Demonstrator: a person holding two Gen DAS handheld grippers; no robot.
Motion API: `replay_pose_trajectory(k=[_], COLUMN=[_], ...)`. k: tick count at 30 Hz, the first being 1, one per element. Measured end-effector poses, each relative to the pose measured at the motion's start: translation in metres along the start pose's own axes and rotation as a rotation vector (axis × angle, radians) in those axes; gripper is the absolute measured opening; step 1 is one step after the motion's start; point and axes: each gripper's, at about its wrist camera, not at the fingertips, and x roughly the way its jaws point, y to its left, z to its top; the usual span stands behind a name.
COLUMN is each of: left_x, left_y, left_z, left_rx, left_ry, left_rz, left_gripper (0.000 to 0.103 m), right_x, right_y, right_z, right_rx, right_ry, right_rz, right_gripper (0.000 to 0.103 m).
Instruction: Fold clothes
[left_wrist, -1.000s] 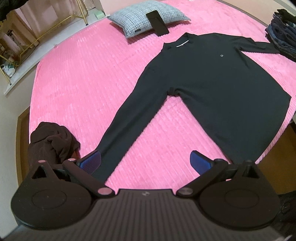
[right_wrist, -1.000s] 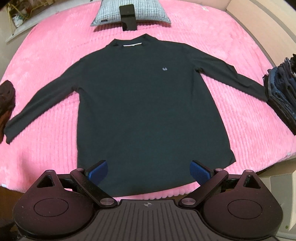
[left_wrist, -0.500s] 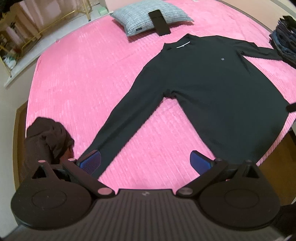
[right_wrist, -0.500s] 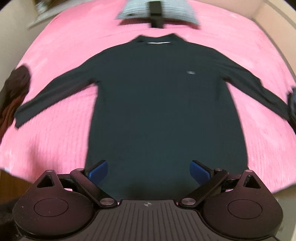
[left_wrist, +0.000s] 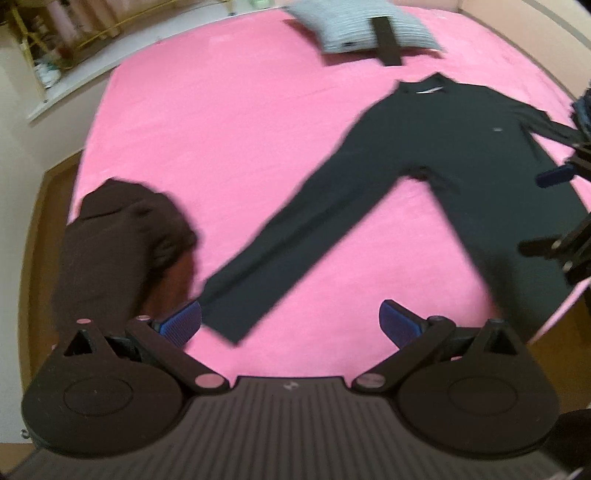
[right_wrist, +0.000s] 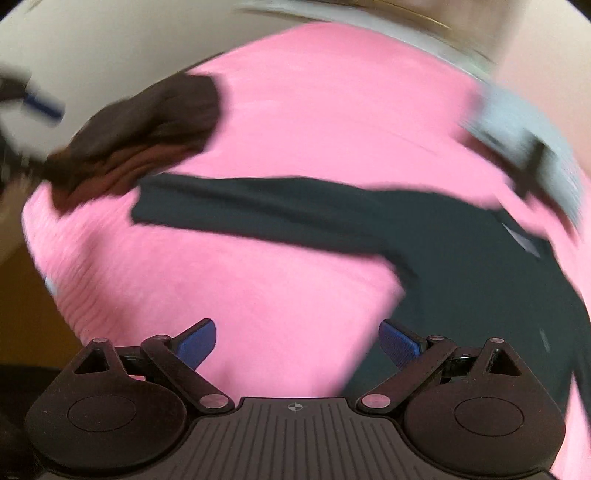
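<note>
Pink bedspread (left_wrist: 229, 122): ribbed plush cloth covering the whole bed, the surface under everything else.
Black shirt (left_wrist: 461, 155): long-sleeved, spread flat and face up on the bedspread, collar toward the pillow; one sleeve runs out straight toward the near left corner of the bed in the left wrist view.
Sleeve cuff (left_wrist: 225, 317): lies flat on the pink cloth, just beside the left fingertip pad of the left gripper.
Brown garment (left_wrist: 122, 243): a crumpled heap at the bed's edge, close to the cuff; in the right wrist view (right_wrist: 147, 125) it sits just above the sleeve end, crowding the room around it.
Left gripper (left_wrist: 290, 321): blue-padded fingers spread wide apart, holding nothing, over the pink cloth beside the cuff.
Right gripper (right_wrist: 297, 343): fingers spread wide as well, empty, above the bedspread with the shirt's body behind its right pad; it also shows at the right edge of the left wrist view.
Grey pillow (left_wrist: 362, 27): at the head of the bed, beyond the collar.
Black flat object (left_wrist: 386, 35): rests across the pillow; what it is cannot be told.
Dark folded stack (left_wrist: 583, 110): at the far right edge, beside the other sleeve, mostly cut off.
Sharpness: the right wrist view is heavily blurred.
</note>
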Motion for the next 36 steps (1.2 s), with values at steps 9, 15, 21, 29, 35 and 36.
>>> replay_pose_trajectory(k=[9,15,21,29,35,36], left_x=[0.021,0.041,0.053,0.058,0.061,0.061], left_y=[0.109,0.135,0.134,0.116,0.072,0.060], left_z=[-0.069,-0.105,-0.113,-0.077,-0.019,-0.008], left_rx=[-0.145,-0.249,-0.264,-0.183,-0.017,0.021], left_ry=[0.105,0.152,0.174,0.113,0.040,0.025], left_rz=[0.104,0.096,0.072,0.009,-0.040,-0.048], left_gripper=[0.101,0.101,0.101,0.101,0.101,0.101], right_x=[0.145,0.214,0.199,0.115,0.043,0.031], right_y=[0.151,0.192,0.185,0.071,-0.102,-0.132], right_z=[0.062,0.065,0.081,0.138,0.044,0.026], right_rx=[-0.503,-0.717,-0.604,0.008,0.477,0.554], right_ry=[-0.102,-0.086,-0.084,-0.278,-0.505,-0.541], right_rz=[0.131,0.139,0.170,0.219,-0.046,-0.096], right_gripper=[0.061,0.043,0.004,0.004,0.003,0.003])
